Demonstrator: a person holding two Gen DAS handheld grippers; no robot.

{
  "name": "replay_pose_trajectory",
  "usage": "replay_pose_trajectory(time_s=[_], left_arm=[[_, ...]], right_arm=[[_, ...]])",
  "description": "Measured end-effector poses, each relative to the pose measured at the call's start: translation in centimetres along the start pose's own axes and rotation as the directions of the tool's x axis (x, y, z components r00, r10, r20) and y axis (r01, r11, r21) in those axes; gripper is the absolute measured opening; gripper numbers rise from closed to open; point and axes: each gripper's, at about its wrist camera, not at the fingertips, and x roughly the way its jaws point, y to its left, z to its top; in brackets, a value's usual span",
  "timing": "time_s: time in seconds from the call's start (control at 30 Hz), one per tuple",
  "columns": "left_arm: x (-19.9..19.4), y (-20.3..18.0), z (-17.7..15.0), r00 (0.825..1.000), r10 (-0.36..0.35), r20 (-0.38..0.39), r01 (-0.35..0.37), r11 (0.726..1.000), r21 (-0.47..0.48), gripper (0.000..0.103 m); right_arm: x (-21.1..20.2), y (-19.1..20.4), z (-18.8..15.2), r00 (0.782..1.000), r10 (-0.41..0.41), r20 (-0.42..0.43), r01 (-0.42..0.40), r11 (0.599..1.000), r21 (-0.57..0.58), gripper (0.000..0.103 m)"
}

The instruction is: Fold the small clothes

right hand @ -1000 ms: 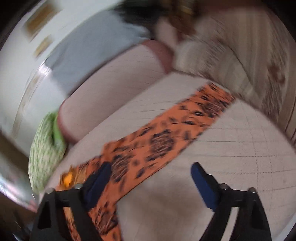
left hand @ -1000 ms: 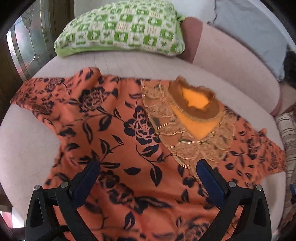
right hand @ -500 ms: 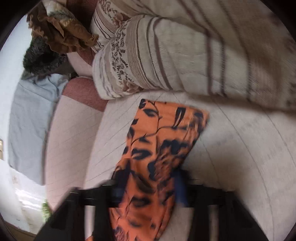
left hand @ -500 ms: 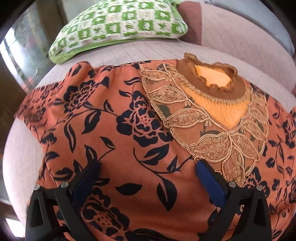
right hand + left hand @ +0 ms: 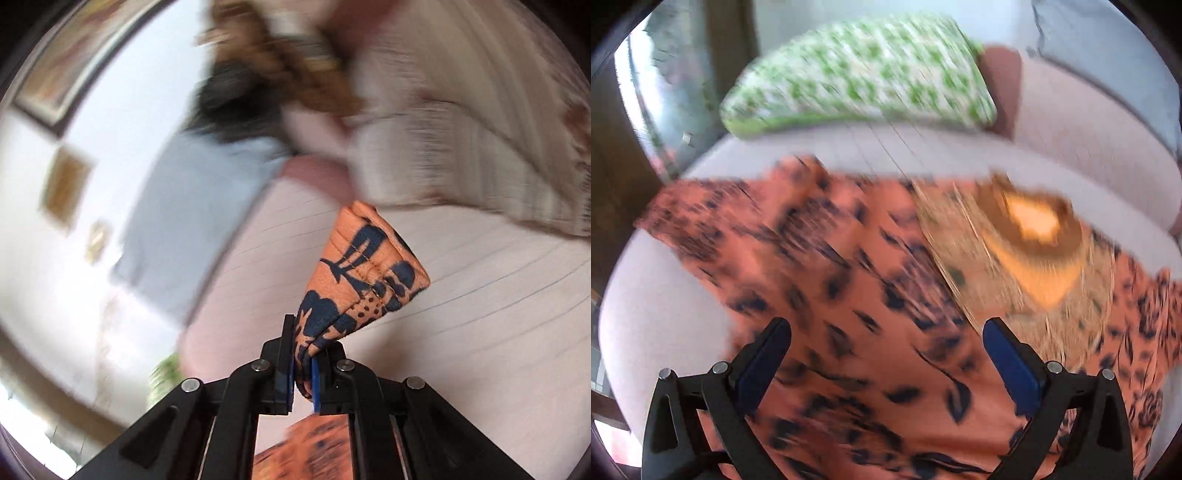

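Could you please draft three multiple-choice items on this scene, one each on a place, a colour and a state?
1. Where does the green-and-white pillow lie?
A. beyond the garment's far edge
B. on top of the neckline
C. between the left tool's fingers

2. What colour is the garment's floral print?
A. white
B. dark navy
C. green

3. What state is the right tool in?
A. wide open over bare cushion
B. shut on nothing
C. shut on the garment's sleeve

Answers:
1 A, the pillow sits on the sofa behind the spread fabric.
2 B, dark flowers and leaves cover the orange cloth.
3 C, bunched orange fabric is pinched between its fingers, while the left tool is open above the garment.
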Motion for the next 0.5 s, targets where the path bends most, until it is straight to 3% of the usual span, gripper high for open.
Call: replay_pose_trajectory(time_s=[0.17, 0.33, 0.43, 0.47, 0.5], left_arm=[[-2.3, 6.0, 2.3, 0.979, 0.150, 0.136, -0.139, 0.986, -0.089, 0.103], [-2.9, 12.1, 3.4, 0.946, 0.280, 0.165, -0.251, 0.952, -0.176, 0.103], [-3.3, 15.9, 3.3, 0.931, 0.328, 0.160, -0.286, 0.929, -0.236, 0.103], [-3.3, 17.1, 3.3, 0.928, 0.340, 0.155, -0.296, 0.921, -0.253, 0.103], [-3.1, 17.9, 3.2, 0.927, 0.345, 0.148, -0.298, 0.916, -0.268, 0.103]], right_arm=[[0.0, 12.8, -8.5, 0.982, 0.116, -0.149, -0.139, 0.978, -0.154, 0.007], [4.3, 20.5, -22.3, 0.936, 0.129, -0.327, -0.201, 0.959, -0.198, 0.008], [8.2, 22.5, -32.5, 0.887, 0.054, -0.459, -0.173, 0.960, -0.220, 0.016], [9.6, 22.8, -35.6, 0.861, 0.019, -0.508, -0.153, 0.963, -0.224, 0.019], [11.1, 22.6, -39.0, 0.818, -0.017, -0.575, -0.130, 0.968, -0.214, 0.034]])
